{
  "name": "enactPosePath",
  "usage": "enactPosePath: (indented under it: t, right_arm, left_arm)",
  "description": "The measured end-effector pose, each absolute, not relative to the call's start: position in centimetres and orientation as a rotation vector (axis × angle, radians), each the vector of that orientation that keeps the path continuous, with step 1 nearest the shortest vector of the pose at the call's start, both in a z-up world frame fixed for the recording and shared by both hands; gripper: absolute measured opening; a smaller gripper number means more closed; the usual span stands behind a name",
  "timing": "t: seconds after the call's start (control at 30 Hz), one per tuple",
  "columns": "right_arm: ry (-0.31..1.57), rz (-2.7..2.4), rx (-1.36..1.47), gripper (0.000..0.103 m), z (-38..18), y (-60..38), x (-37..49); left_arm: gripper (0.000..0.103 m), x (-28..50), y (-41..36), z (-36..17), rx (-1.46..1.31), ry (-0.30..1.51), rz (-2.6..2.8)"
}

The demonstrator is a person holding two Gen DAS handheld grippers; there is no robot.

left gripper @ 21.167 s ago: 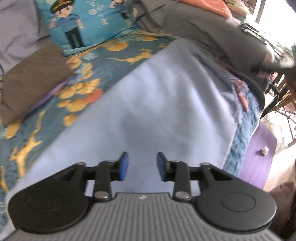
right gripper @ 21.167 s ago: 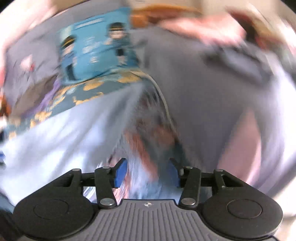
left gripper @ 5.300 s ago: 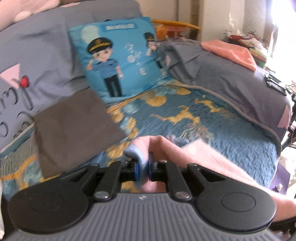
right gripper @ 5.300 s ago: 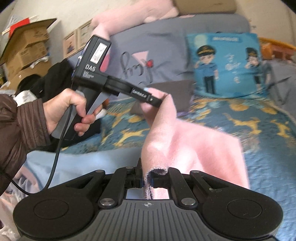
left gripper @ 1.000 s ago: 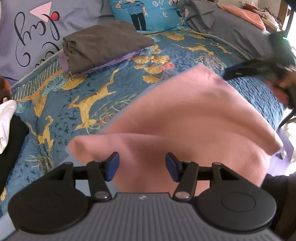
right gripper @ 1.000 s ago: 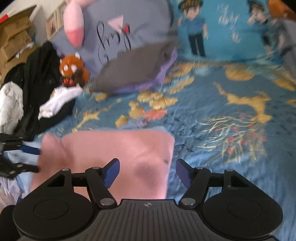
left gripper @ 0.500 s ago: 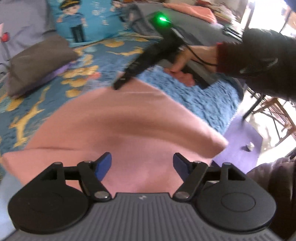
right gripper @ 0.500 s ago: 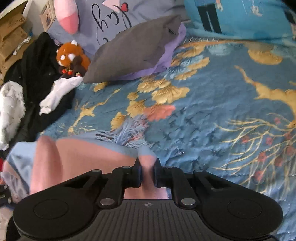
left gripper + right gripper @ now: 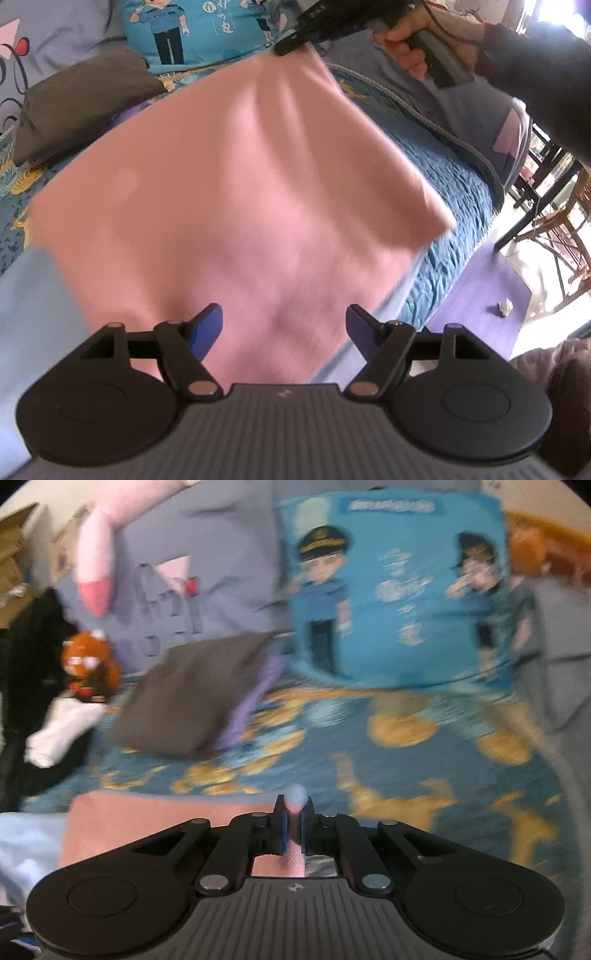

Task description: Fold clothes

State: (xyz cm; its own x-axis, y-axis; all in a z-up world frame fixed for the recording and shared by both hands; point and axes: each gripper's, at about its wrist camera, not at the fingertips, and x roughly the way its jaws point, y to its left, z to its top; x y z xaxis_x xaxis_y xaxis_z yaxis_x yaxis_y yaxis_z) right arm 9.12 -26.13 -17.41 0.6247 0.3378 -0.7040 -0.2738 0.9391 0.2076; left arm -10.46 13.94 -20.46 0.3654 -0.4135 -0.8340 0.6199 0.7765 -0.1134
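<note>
Right claw (image 9: 291,830) pinched tight on far corner of pink cloth (image 9: 236,192), lifted above the bed (image 9: 454,192). Left claw (image 9: 284,325) wide, empty, over the cloth's near edge, nearer the loose near corners.

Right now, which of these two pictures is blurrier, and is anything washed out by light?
Right wrist view: blurrier; the blue cartoon pillow and patterned bedspread smear sideways, though the right tongs pinching the pink cloth stay sharp. Left wrist view: only the cloth's far edge is soft, while the window corner at upper right is washed out white; both views curve at the edges.
</note>
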Motion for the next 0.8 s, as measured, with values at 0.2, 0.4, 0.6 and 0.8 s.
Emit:
enactPosePath:
  t: [0.2, 0.4, 0.6, 0.8]
  right_arm:
    - [0.869, 0.254, -0.029, 0.005, -18.1, -29.6, 12.6]
    - [0.911, 0.206, 0.005, 0.008, -22.1, -29.5, 14.2]
    - [0.823, 0.094, 0.179, 0.022, -21.5, -33.0, 11.9]
    - [0.861, 0.267, 0.199, 0.024, -21.0, -37.2, 2.0]
  left_arm:
    - [0.079, -10.2, 12.7, -20.7, 0.234, 0.98, -0.692]
    - [0.079, -9.5, 12.7, -20.7, 0.257, 0.982, -0.715]
    - [0.081, -9.3, 11.6, -20.6, 0.305, 0.976, -0.744]
    - [0.082, -8.7, 11.2, -20.8, 0.249, 0.971, -0.71]
